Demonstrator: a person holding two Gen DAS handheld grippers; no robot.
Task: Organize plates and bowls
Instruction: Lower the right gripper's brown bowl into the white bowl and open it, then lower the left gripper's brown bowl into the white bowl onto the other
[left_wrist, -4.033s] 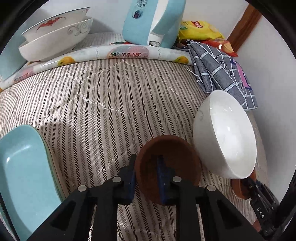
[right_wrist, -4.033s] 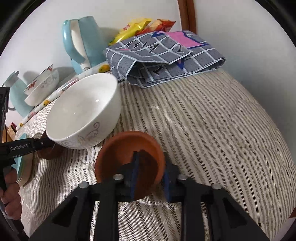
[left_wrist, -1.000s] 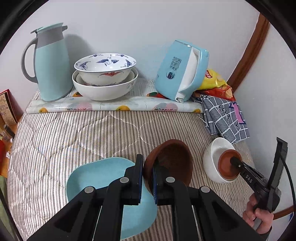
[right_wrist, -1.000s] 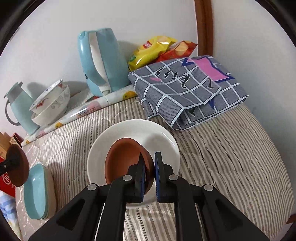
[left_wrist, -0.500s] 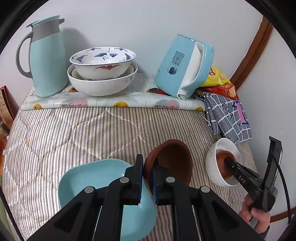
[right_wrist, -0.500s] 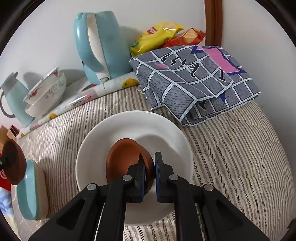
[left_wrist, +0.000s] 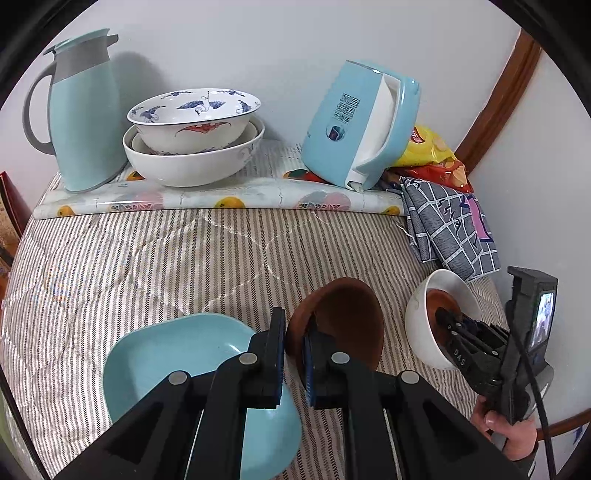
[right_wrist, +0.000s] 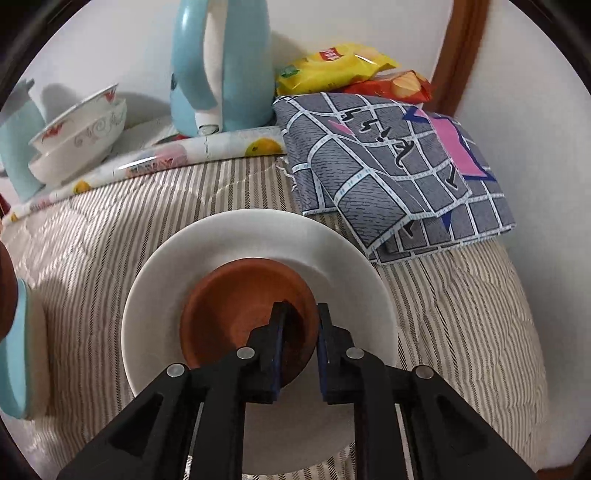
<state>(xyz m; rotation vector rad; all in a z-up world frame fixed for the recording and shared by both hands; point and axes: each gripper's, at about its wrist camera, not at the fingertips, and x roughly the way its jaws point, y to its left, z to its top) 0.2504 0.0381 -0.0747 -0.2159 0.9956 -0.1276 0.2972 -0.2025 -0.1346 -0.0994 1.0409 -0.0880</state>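
Observation:
My left gripper is shut on the rim of a dark brown bowl and holds it tilted above the striped bedcover, beside a light blue dish. My right gripper has its jaws slightly apart around the rim of a second brown bowl, which sits inside a white bowl. In the left wrist view that white bowl stands at the right with the right gripper reaching into it.
At the back stand a light blue jug, two stacked patterned bowls and a tilted blue kettle on a fruit-print mat. A grey checked cloth and snack bags lie right of them, against the wall.
My right gripper's jaws have parted a little around the brown bowl now resting in the white bowl. My left gripper still holds its brown bowl and has shifted slightly.

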